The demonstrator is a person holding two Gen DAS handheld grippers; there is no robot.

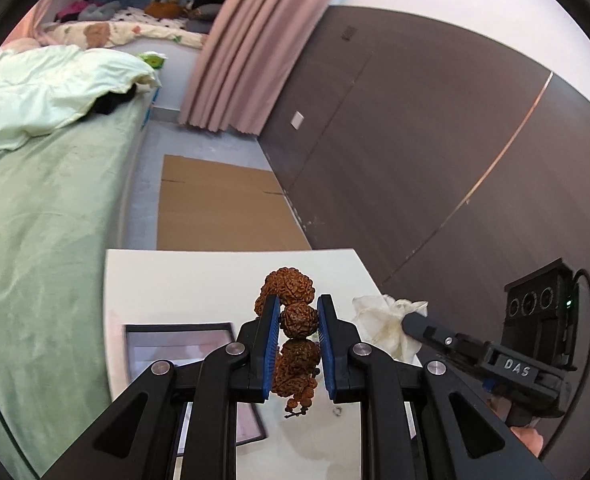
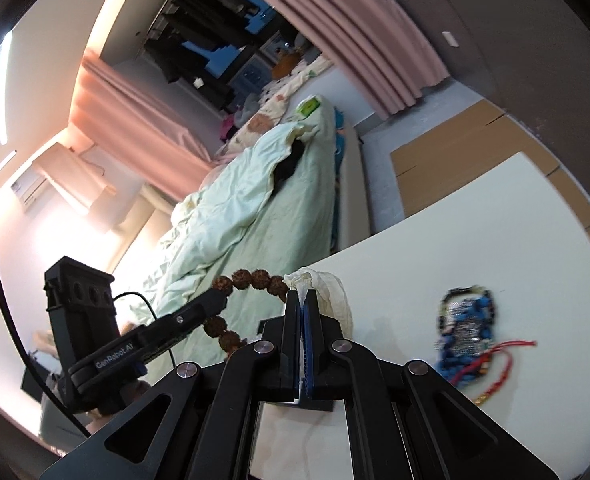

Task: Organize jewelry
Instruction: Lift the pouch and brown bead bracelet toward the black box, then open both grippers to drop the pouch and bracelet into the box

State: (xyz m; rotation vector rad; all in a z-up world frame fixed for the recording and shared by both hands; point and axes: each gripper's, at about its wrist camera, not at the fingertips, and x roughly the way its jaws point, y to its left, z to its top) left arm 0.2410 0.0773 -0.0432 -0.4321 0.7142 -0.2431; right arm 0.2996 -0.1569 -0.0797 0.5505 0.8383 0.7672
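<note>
The left gripper point(image 1: 298, 322) is clamped on a bracelet of large wrinkled brown seed beads point(image 1: 295, 320), lifted above the white table point(image 1: 199, 280). The right gripper point(image 2: 303, 300) is clenched on a crumpled cream cloth pouch point(image 2: 331, 292). Only the left view shows a dark-framed tray point(image 1: 175, 340) near the table's left edge. Only the right view shows a blue-and-silver beaded piece point(image 2: 465, 328) with a red cord point(image 2: 507, 350) lying toward the table's right side. Both grippers point forward and downward, close together.
</note>
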